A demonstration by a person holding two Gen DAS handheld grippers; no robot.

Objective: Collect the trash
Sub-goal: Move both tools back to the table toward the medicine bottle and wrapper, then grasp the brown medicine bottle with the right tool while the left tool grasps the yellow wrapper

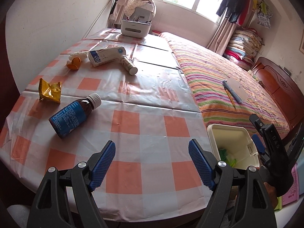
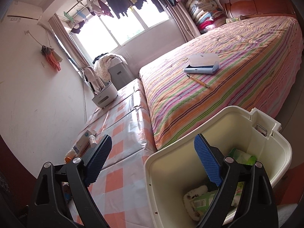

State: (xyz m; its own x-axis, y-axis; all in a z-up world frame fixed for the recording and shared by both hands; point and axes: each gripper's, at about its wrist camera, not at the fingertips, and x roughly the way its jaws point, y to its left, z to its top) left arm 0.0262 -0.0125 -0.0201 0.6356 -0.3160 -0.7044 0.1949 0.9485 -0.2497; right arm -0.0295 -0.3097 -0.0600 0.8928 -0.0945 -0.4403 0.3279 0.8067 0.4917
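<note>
My left gripper [image 1: 152, 144] hangs open and empty over the near edge of the checked table [image 1: 152, 98]. To its left lies a brown bottle [image 1: 72, 114] with a blue label and a white cap. Behind that are a yellow wrapper [image 1: 49, 91], an orange peel [image 1: 74, 63], a white wad [image 1: 77, 54], a blue-and-white box [image 1: 106, 56] and a small patterned tube [image 1: 129, 64]. A cream bin [image 1: 233, 144] stands between table and bed. My right gripper [image 2: 152, 159] is open and empty over the bin's rim [image 2: 209, 112]. Green wrappers [image 2: 241, 154] and a white wad [image 2: 195, 195] lie inside.
A bed with a striped sheet [image 1: 228, 79] runs along the table's right side, with a pencil case [image 1: 237, 90] and a pencil [image 1: 230, 97] on it. A white organiser [image 1: 135, 27] stands at the table's far end. A wall [image 1: 47, 28] borders the table on the left.
</note>
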